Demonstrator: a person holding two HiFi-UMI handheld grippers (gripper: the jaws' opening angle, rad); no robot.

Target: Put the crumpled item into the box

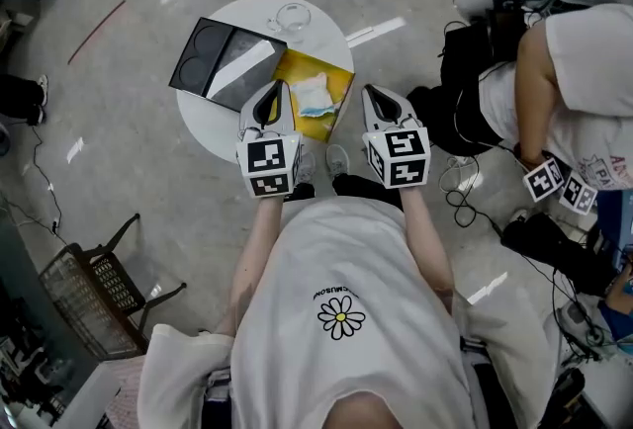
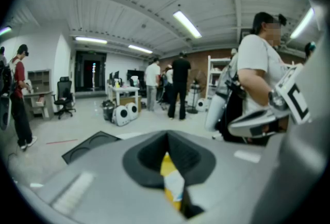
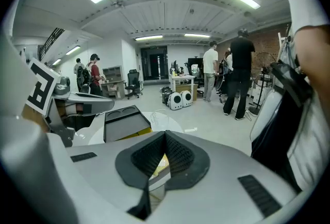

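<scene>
1. Crumpled white-and-blue wrapper (image 1: 316, 97) lies on a yellow square sheet (image 1: 337, 78), beside the black flat box (image 1: 203, 57).
2. Left gripper (image 1: 277, 88) and right gripper (image 1: 375, 93) are both clenched, empty, near it.
3. I judge the grasp not begun; next, one gripper must open over the wrapper.
</scene>
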